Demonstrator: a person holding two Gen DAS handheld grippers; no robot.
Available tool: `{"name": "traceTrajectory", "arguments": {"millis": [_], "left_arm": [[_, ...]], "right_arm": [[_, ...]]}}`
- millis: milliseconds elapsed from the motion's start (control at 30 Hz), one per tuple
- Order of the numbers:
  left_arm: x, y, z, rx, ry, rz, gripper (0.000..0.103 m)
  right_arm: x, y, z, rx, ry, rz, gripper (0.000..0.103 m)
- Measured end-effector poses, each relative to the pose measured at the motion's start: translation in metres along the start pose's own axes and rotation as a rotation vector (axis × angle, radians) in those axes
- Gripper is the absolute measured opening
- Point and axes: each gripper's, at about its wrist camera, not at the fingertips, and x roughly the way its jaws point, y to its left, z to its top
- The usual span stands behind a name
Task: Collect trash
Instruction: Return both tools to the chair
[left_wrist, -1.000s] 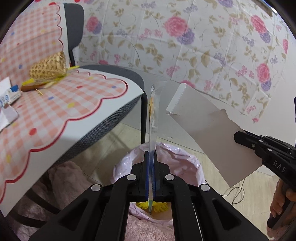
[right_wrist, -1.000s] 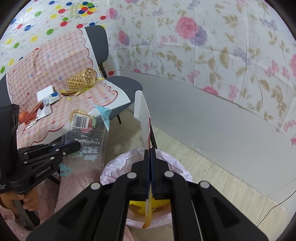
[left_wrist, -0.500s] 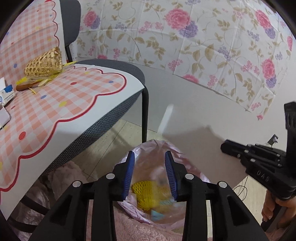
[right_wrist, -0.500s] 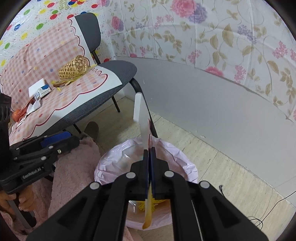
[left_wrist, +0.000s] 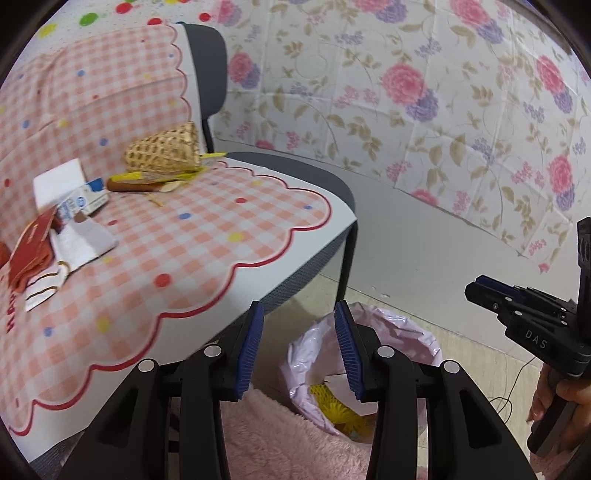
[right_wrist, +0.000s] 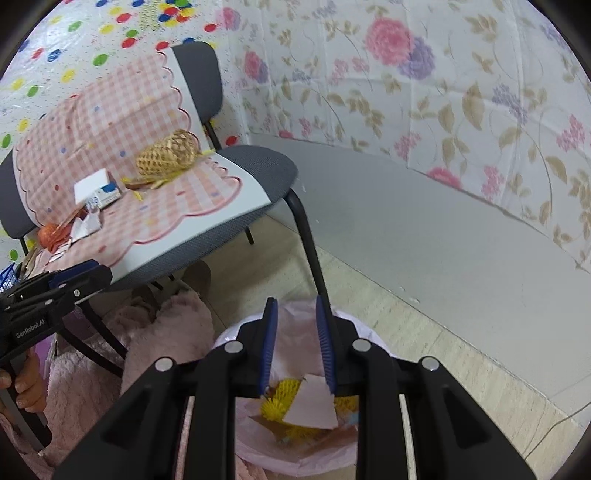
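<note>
A bin lined with a pink bag (right_wrist: 255, 435) stands on the floor below the chair; it also shows in the left wrist view (left_wrist: 402, 332). Inside lie yellow mesh (right_wrist: 280, 398) and a piece of cardboard (right_wrist: 314, 406). My right gripper (right_wrist: 295, 325) is open and empty right above the bin. My left gripper (left_wrist: 300, 328) is open and empty, over the bin's left rim by the chair edge. On the chair's pink checked cloth (left_wrist: 177, 251) lie a woven basket cone (left_wrist: 162, 151), a white and blue box (left_wrist: 70, 192), a red wrapper (left_wrist: 29, 247) and white paper (left_wrist: 81, 243).
The grey chair (right_wrist: 236, 162) stands left of the bin, its black leg (right_wrist: 310, 251) close to the rim. A pink fluffy rug (left_wrist: 288, 439) lies on the floor. A grey skirting and floral wall (right_wrist: 443, 110) run behind. A cable (left_wrist: 513, 384) lies at right.
The left gripper opened and its clear wrapper dropped into the bin. The right gripper then opened and its cardboard piece fell in. Both grippers swung toward the chair.
</note>
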Motion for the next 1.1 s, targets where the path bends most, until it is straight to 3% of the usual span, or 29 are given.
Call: {"name": "traceTrajectory", "arguments": {"millis": [167,300,667,1100], "left_arm": [[-0.017,0.019,-0.004,-0.027,-0.007,0.044,0.042],[-0.029,0.044,-0.007,-0.077,-0.001,0.084,0.042],[-0.066,0.118,-0.005,-0.188,-0.01,0.334,0.043],[-0.095,0.189,0.001,-0.31,-0.013,0.468,0.051]], "right_arm": [[-0.002,0.021,0.012,-0.04,-0.033,0.047,0.021],[0.003,0.047,0.024,-0.096,-0.005,0.121,0.021],[0.014,0.117,0.069,-0.248,-0.047,0.23,0.021],[0.048,0.192,0.118,-0.368,-0.064,0.349,0.024]]}}
